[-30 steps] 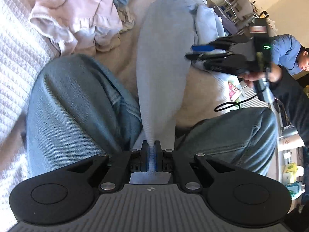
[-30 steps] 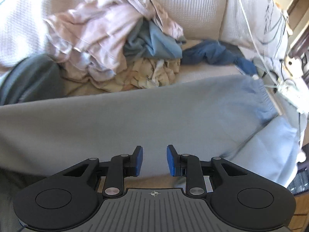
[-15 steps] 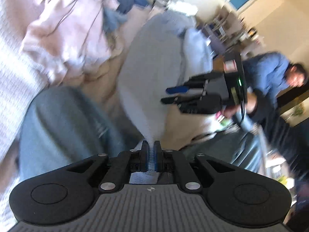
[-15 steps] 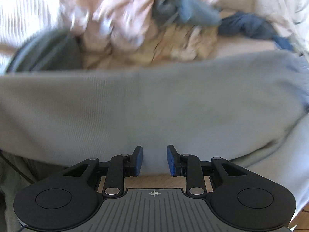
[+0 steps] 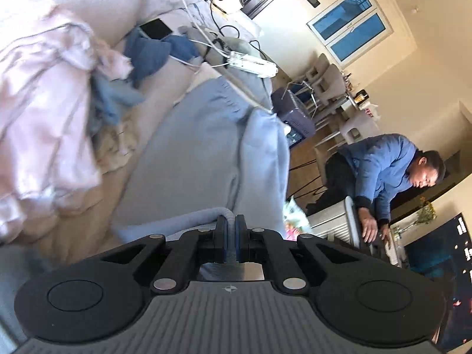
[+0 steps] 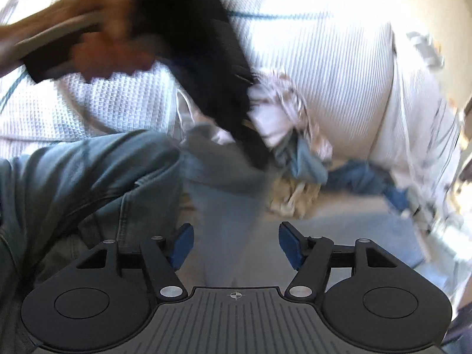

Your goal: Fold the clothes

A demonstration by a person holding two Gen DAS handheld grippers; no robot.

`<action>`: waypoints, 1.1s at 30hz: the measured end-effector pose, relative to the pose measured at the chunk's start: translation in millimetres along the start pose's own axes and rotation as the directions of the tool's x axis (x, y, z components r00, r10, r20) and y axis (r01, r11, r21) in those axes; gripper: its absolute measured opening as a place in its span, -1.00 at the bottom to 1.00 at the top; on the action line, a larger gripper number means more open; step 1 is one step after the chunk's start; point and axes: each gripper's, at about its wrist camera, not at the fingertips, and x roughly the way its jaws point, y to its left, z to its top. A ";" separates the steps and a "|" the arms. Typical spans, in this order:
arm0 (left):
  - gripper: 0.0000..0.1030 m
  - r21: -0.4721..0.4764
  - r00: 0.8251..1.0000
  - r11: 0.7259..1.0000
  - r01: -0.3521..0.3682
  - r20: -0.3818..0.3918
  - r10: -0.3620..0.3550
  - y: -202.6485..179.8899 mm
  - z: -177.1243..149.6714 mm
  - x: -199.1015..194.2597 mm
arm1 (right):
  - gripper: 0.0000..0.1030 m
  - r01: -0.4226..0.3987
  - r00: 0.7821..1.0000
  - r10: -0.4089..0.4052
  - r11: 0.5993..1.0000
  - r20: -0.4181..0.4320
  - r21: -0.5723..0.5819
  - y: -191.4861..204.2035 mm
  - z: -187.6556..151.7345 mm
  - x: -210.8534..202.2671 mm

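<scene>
Motion blur smears the hand (image 6: 109,50) and the pink clothes pile (image 5: 44,112).

A pale blue-grey soft knit garment (image 5: 203,147) is spread lengthwise over the beige couch seat, its gathered waistband end (image 5: 227,103) farthest away. One side is doubled into a thick fold (image 5: 265,159) along the seat edge. Its near rolled edge (image 5: 188,219) is pinched between closed fingers. In the right wrist view it appears blurred (image 6: 230,206).

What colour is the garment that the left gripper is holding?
Light grey-blue. The garment pinched in the left gripper shows best in the left wrist view.
</scene>
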 end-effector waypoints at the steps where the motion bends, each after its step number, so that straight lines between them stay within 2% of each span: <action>1: -0.92 -0.007 1.000 1.000 0.007 -0.002 -0.007 -3.3 6.1 8.1 | 0.27 0.012 1.000 -0.012 1.000 0.008 0.000 0.7 0.7 0.2; 5: -0.92 0.002 1.000 1.000 0.023 -0.010 -0.023 -23.5 24.7 42.0 | 0.27 0.051 0.998 -0.051 0.999 0.033 0.004 1.0 1.8 2.2; 7: -0.91 0.001 1.000 1.000 0.027 -0.015 -0.027 -31.9 35.9 64.1 | 0.27 0.057 0.998 -0.057 0.998 0.017 0.010 -6.2 -2.6 7.7; 9: -0.79 -0.005 1.000 1.000 0.018 -0.015 -0.018 -38.9 50.3 87.6 | 0.27 0.087 0.996 -0.087 0.996 -0.010 0.027 -15.6 -11.0 12.8; 11: -0.51 0.014 0.999 0.999 -0.043 0.015 0.042 -51.6 68.5 106.0 | 0.27 0.123 0.992 -0.120 0.990 -0.043 0.071 -29.3 -20.8 13.6; 12: -0.40 0.061 0.996 0.995 -0.077 0.051 0.074 -62.9 78.0 109.1 | 0.27 0.142 0.989 -0.136 0.986 -0.061 0.093 -36.3 -25.7 13.9; 13: -0.33 0.111 0.993 0.990 -0.086 0.094 0.076 -72.7 85.0 107.8 | 0.27 0.157 0.986 -0.149 0.981 -0.074 0.117 -43.0 -30.0 11.9; 14: -0.13 0.151 0.989 0.985 -0.084 0.130 0.064 -80.2 90.6 104.8 | 0.27 0.172 0.983 -0.161 0.975 -0.086 0.142 -49.6 -34.3 9.6; 16: 0.06 0.192 0.985 0.979 -0.072 0.168 0.039 -89.0 101.2 97.7 | 0.27 0.186 0.980 -0.168 0.964 -0.107 0.190 -62.5 -43.3 5.6; 18: 0.06 0.207 0.981 0.975 -0.080 0.190 0.040 -90.4 106.8 90.6 | 0.27 0.193 0.978 -0.167 0.954 -0.126 0.231 -73.8 -51.2 4.9; 20: 0.06 0.217 0.977 0.968 -0.126 0.199 0.083 -83.3 103.4 84.8 | 0.27 0.202 0.975 -0.169 0.942 -0.142 0.267 -83.0 -58.0 7.0; 23: 0.06 0.248 0.967 0.942 -0.227 0.174 0.187 -61.3 87.3 82.1 | 0.27 0.222 0.971 -0.171 0.903 -0.167 0.368 -99.4 -61.9 16.6; 27: 0.06 0.279 0.937 0.895 -0.349 0.099 0.335 -20.6 53.7 79.9 | 0.19 0.185 0.978 -0.106 0.844 -0.181 0.503 -120.6 -61.4 45.4; 30: 0.06 0.283 0.915 0.873 -0.397 0.043 0.401 10.4 28.9 76.4 | -0.01 0.166 0.979 -0.084 0.852 -0.183 0.496 -124.6 -48.8 77.0; 33: 0.07 0.259 0.894 0.864 -0.432 -0.003 0.448 36.0 7.2 70.6 | -0.06 0.167 0.977 -0.076 0.858 -0.201 0.485 -125.6 -34.8 112.8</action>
